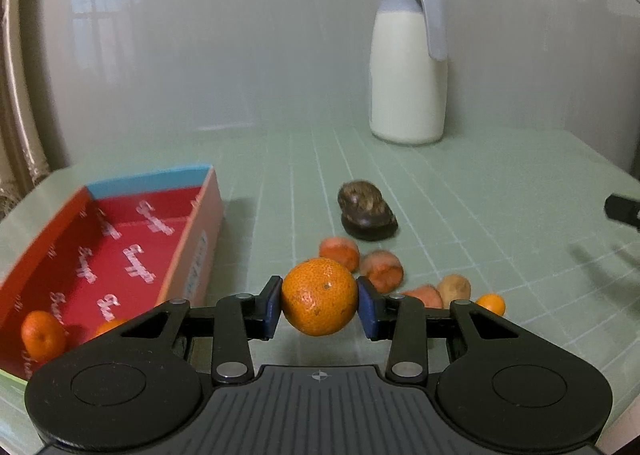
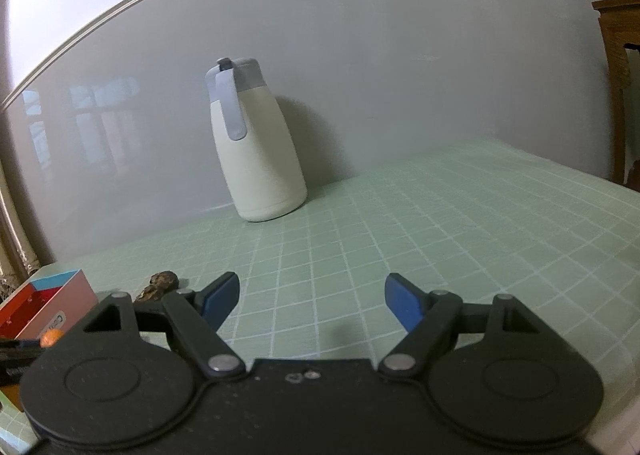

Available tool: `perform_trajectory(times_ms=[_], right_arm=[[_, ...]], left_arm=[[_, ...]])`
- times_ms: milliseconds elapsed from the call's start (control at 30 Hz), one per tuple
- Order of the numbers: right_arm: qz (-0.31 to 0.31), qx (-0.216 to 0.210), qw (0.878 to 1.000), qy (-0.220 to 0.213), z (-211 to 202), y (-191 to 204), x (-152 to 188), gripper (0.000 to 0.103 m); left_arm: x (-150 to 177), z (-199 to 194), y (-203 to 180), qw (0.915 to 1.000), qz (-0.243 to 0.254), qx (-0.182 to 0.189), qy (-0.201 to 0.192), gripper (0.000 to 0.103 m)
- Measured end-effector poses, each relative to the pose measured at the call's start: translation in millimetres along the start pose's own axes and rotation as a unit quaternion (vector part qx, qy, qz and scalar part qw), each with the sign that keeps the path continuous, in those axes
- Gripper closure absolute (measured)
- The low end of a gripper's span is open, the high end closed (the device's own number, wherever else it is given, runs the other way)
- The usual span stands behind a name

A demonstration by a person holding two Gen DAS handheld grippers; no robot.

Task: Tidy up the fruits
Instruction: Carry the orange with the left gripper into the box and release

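My left gripper (image 1: 319,301) is shut on an orange mandarin (image 1: 319,295), held above the green grid mat just right of the red box (image 1: 132,255). The box holds two mandarins; one (image 1: 42,335) lies at its near left. Beyond the gripper lie several small fruits on the mat: two reddish-orange ones (image 1: 340,251), (image 1: 382,269), a tan one (image 1: 454,287), a small orange one (image 1: 491,302) and a dark brown lumpy piece (image 1: 366,209). My right gripper (image 2: 312,301) is open and empty over the mat. The box (image 2: 52,303) and the dark piece (image 2: 160,285) show at its left.
A cream jug with a grey lid (image 1: 408,67) stands at the back against the grey wall; it also shows in the right wrist view (image 2: 256,147). The other gripper's tip (image 1: 622,209) shows at the far right. A wooden piece of furniture (image 2: 618,75) stands beyond the table's right edge.
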State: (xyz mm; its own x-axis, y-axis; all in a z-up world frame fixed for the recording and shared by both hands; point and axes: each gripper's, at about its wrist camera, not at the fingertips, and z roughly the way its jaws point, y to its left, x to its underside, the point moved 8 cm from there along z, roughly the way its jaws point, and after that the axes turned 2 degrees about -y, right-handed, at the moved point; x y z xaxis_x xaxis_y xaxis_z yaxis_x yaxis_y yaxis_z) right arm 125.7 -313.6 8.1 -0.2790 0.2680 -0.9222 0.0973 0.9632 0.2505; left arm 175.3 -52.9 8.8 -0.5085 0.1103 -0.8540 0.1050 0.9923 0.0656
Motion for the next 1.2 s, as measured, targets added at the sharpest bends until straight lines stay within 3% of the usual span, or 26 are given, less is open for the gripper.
perform_trajectory(times_ms=[267,500,867,1200], right_arm=[[-0.008,-0.013,1.0,0.002,4,17,0,0.023],[-0.023,-0.029,0.999,0.006,7,34,2,0.023],[-0.041,-0.049,0.998,0.013,12,59,5,0.023],[-0.059,-0.062,0.996,0.018,15,77,9,0.023]], left_arm=[[-19,-23,25,0.9991,-0.017,-0.017,-0.036,0.063],[-24,-36,60,0.9965,-0.032,-0.055,-0.055,0.063],[-8,-37,115,0.991,-0.074,-0.103,-0.043,0.063],[21,-20,153,0.9846,-0.117,-0.13,0.002,0.063]])
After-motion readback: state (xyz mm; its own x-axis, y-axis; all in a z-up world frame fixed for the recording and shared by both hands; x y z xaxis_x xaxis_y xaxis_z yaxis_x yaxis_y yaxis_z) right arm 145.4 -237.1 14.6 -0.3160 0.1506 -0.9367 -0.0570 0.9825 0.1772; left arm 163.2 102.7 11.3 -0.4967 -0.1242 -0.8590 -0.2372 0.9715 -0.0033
